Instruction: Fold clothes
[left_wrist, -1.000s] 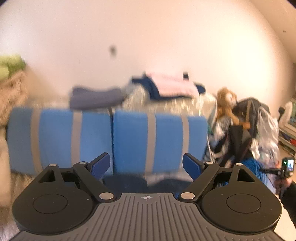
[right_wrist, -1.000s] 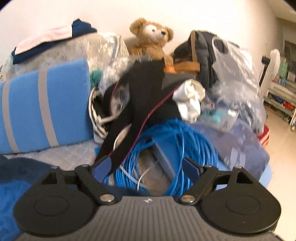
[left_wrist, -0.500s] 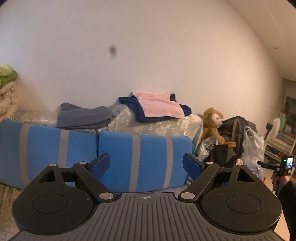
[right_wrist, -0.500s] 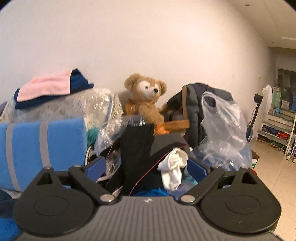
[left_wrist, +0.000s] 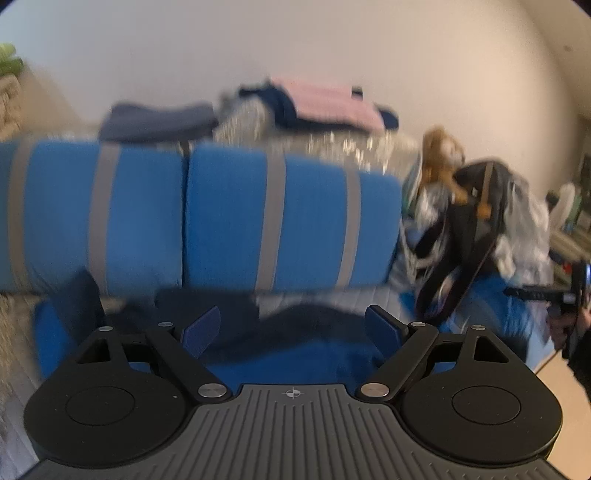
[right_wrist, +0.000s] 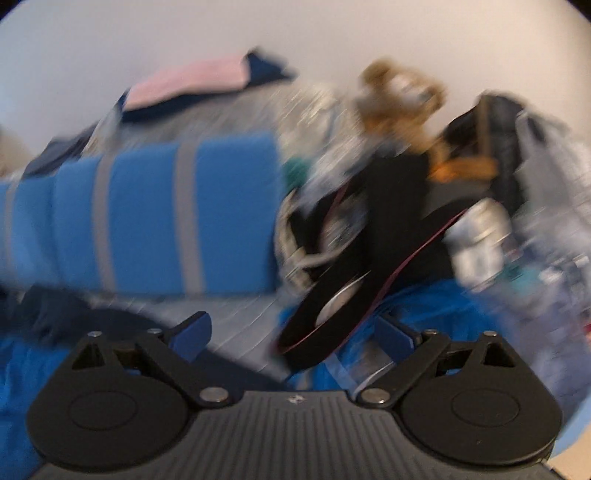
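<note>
Bed w/ blue cushions (left_wrist: 229, 218) now blurred; left gripper (left_wrist: 291, 328) dropped.

2 blue striped cushions (left_wrist: 288, 218), 1 teddy bear (right_wrist: 399, 96), 2 folded garments (left_wrist: 325, 103) behind.

Ahead of the tool, the blue grey-striped cushions (left_wrist: 229, 218) look like soft matt cloth. Below its fingers, the dark navy garment (left_wrist: 295, 325) looks matt too. The brown teddy bear (right_wrist: 399, 92) is fuzzy plush; the black red-edged strap (right_wrist: 340, 295) looks smooth.
</note>
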